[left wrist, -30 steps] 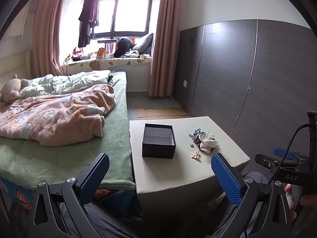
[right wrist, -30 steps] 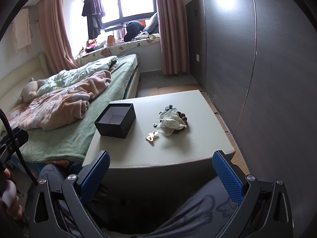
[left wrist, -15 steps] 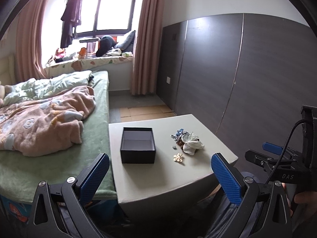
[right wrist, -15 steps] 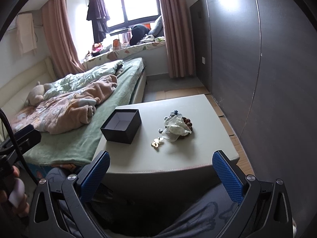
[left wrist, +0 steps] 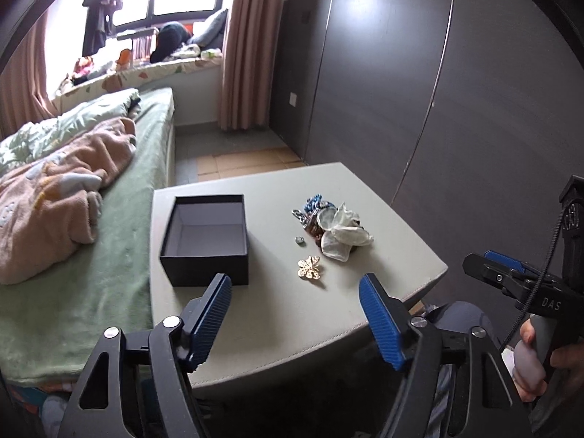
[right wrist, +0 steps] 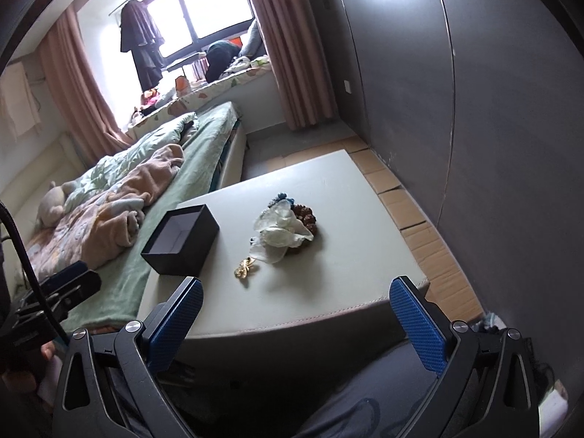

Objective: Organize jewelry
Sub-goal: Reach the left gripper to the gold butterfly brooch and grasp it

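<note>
Left gripper [left wrist: 295, 314] and right gripper [right wrist: 296, 314] both hover off the near edge of the pale grey padded table [left wrist: 277, 321], blue-padded fingers spread wide, holding nothing. Open black square cardboard box [left wrist: 206, 239] sits by the table's left edge (bed side); gold butterfly brooch [left wrist: 309, 268] lies just right of it, a small silver ring [left wrist: 300, 241] and a heap of beaded bracelets under sheer white fabric [left wrist: 337, 228] toward the right edge.

Black box [left wrist: 205, 239] with pale lining; gold brooch [left wrist: 309, 268] at its 3 o'clock; blue ribbed fingertips [left wrist: 379, 323]; grey-beige table [left wrist: 292, 314].
</note>
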`<move>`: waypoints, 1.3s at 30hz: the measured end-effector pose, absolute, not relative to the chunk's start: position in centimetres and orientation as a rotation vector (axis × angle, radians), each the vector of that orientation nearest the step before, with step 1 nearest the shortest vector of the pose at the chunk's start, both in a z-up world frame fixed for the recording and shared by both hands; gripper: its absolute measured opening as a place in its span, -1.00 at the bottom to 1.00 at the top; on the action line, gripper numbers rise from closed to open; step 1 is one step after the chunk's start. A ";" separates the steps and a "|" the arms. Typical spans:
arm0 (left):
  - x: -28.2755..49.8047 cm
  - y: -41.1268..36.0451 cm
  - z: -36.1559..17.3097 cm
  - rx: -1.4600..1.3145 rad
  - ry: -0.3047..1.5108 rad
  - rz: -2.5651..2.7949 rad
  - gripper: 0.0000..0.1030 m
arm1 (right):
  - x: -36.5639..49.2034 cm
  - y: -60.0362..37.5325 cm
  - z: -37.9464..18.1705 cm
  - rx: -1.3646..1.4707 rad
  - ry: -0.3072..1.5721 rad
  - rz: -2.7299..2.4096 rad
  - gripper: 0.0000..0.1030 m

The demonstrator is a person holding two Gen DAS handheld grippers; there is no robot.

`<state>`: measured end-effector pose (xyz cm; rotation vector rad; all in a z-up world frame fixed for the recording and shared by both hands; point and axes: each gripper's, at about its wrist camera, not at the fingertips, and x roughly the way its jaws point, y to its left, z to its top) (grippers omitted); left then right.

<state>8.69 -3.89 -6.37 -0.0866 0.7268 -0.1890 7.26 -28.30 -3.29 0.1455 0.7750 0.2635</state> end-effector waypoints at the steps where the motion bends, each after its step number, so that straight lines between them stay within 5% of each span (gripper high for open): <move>1: 9.2 -4.1 -6.8 -0.089 0.739 -0.195 0.36 | 7.6 -28.5 -3.8 0.156 0.786 0.278 0.89; 4: 10.7 -4.8 -8.2 -0.096 0.780 -0.204 0.33 | 8.5 -28.6 -5.0 0.155 0.817 0.288 0.76; 25: 19.5 -8.8 -15.5 0.001 1.004 -0.210 0.32 | 14.0 -30.7 -10.7 0.286 0.967 0.219 0.68; 29: 20.6 -9.4 -16.8 0.034 1.071 -0.201 -0.06 | 14.7 -30.6 -11.1 0.275 0.987 0.208 0.66; 32: 20.6 -9.9 -16.7 0.040 1.070 -0.211 -0.17 | 15.4 -30.1 -11.5 0.264 1.014 0.224 0.48; 33: 20.7 -10.0 -16.6 0.054 1.071 -0.203 -0.40 | 15.6 -30.0 -11.6 0.265 1.019 0.226 0.47; 39: 21.2 -8.7 -16.0 -0.022 1.094 -0.222 -0.41 | 16.9 -28.8 -11.2 0.277 1.024 0.247 0.46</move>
